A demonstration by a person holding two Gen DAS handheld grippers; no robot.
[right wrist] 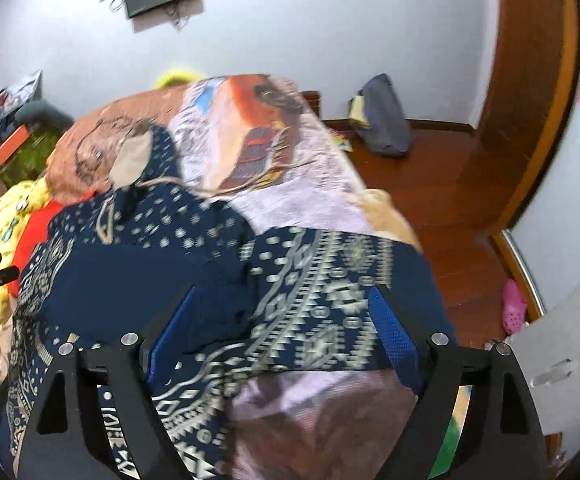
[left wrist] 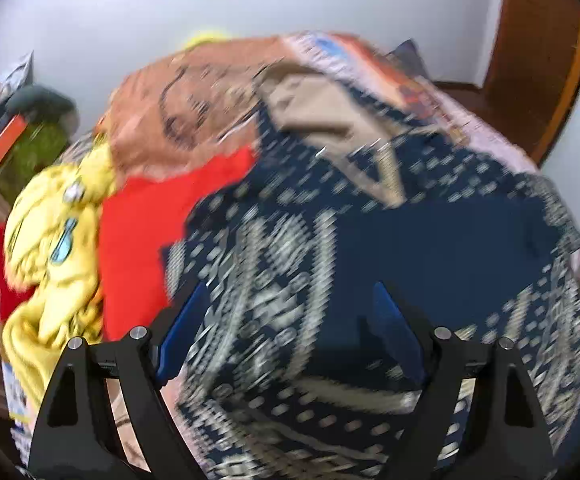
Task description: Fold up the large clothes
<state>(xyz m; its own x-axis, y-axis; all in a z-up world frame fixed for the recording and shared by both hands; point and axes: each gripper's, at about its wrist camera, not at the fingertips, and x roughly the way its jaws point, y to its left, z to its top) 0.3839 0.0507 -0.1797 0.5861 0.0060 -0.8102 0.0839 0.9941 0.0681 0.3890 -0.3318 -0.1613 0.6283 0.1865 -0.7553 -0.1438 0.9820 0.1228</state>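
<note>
A large navy garment with a cream pattern (left wrist: 369, 248) lies spread on the bed; it also shows in the right wrist view (right wrist: 162, 256), partly folded over itself, with a tan inner collar at its far end. My left gripper (left wrist: 290, 300) is open above the garment, holding nothing. My right gripper (right wrist: 286, 304) is open above the garment's right edge, holding nothing. The left wrist view is blurred by motion.
The bed has a printed pink and brown cover (right wrist: 290, 168). A red cloth (left wrist: 146, 240) and a yellow cartoon cloth (left wrist: 54, 248) lie left of the garment. A wooden floor (right wrist: 429, 176) with a grey bag (right wrist: 381, 120) and a pink shoe (right wrist: 513, 308) is on the right.
</note>
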